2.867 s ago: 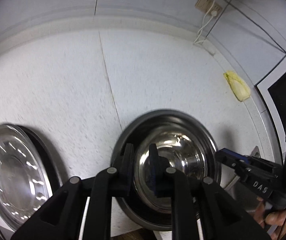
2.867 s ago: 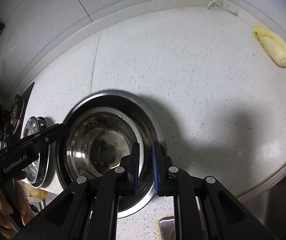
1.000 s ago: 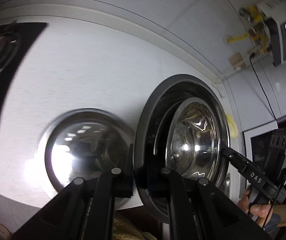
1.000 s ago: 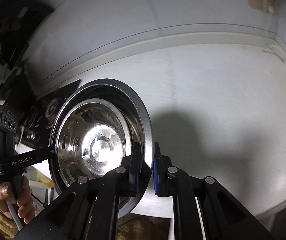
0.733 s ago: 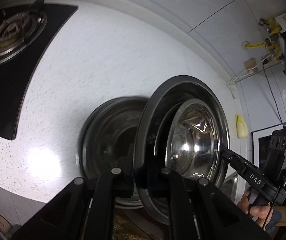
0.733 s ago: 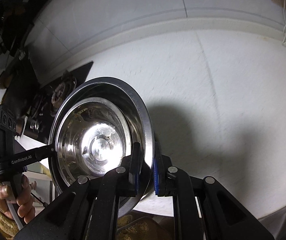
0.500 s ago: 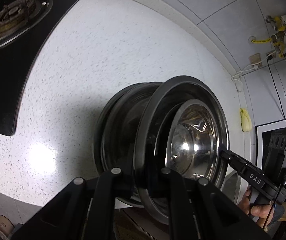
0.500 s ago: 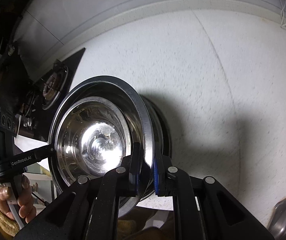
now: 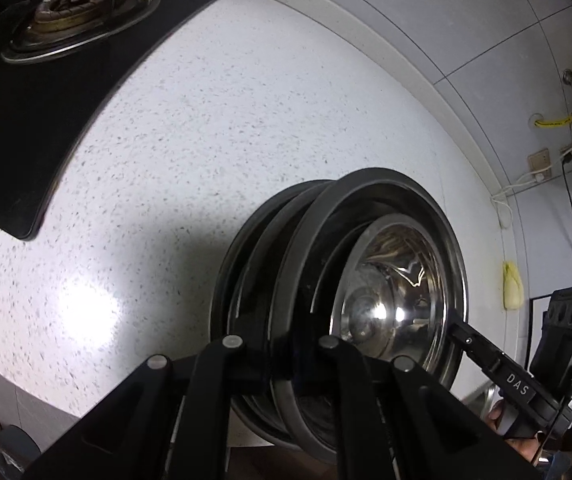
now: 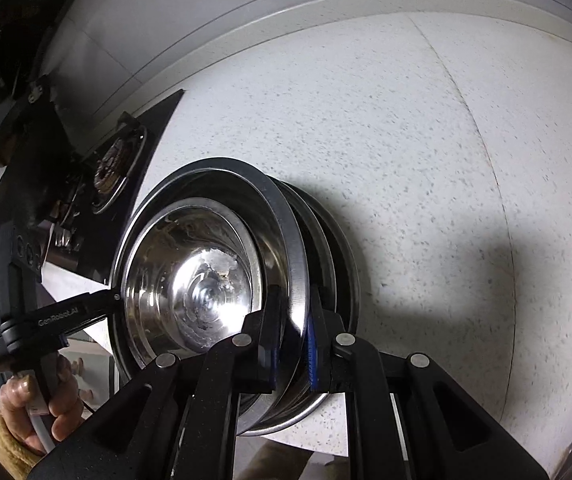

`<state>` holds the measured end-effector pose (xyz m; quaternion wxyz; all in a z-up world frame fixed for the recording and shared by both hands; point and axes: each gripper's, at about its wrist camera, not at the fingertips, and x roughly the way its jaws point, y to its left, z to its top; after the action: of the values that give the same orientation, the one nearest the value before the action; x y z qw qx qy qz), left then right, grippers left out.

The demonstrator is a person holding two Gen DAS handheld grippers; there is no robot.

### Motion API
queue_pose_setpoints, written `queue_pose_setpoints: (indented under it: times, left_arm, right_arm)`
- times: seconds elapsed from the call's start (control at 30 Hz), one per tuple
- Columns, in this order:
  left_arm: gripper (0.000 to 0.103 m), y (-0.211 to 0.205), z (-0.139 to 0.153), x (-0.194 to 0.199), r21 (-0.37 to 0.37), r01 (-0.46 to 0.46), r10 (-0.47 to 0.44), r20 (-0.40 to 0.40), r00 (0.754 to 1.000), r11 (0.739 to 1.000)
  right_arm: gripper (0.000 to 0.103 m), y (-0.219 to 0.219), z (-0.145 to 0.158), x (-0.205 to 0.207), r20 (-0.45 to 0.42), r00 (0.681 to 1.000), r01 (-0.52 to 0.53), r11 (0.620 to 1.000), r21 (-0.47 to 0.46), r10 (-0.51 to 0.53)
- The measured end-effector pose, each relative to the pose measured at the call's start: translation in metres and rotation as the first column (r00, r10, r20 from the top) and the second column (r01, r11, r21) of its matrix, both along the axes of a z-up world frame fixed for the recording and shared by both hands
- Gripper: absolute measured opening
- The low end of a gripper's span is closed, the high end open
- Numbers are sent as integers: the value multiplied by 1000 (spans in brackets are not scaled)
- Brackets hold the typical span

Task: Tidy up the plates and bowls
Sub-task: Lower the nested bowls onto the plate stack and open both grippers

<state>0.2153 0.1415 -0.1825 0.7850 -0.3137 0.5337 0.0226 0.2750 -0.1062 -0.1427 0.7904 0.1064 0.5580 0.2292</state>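
Now both grippers, the left gripper [image 9: 281,354] and right gripper [image 10: 292,344], each clamped on the nested bowls' [image 10: 205,280] rim, are lowering them, carried over from the far counter, into the waiting bowl [image 9: 241,280].

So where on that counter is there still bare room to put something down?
Bare speckled counter runs between the black stove top and the stacked steel plates, back to the wall. More lies right of the stack. It is crowded around the plate with the bowl, pinched by both the left hand-held gripper and the right hand-held gripper.
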Motion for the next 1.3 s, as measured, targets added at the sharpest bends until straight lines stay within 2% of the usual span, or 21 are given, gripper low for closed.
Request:
queue_pose_setpoints:
  times: [0.23, 0.37, 0.57, 0.97, 1.07, 1.23, 1.3]
  left_arm:
    - [6, 1, -1, -2, 0, -42, 42, -4, 999, 999]
    - [6, 3, -5, 3, 2, -33, 33, -8, 999, 999]
    - [6, 5, -7, 12, -10, -7, 7, 0, 1000, 1000]
    - [6, -1, -5, 27, 30, 35, -36, 23, 999, 999]
    - [9, -1, -4, 26, 38, 60, -61, 41, 997, 997]
    - [10, 1, 7, 25, 89, 94, -101, 75, 992, 992]
    - [16, -1, 15, 23, 152, 98, -115, 106, 988, 984]
  right_arm:
    - [10, -5, -1, 3, 9, 1000, 9, 1000, 11, -9]
    - [10, -3, -1, 1, 19, 1000, 9, 1000, 14, -10]
    - [10, 3, 1, -1, 41, 999, 12, 1000, -29, -11]
    - [10, 2, 1, -1, 36, 999, 35, 999, -35, -34]
    - [10, 2, 2, -2, 38, 998, 46, 998, -37, -45]
    - [10, 3, 3, -6, 44, 995, 94, 995, -44, -93]
    - [11, 3, 6, -9, 63, 992, 116, 992, -52, -113]
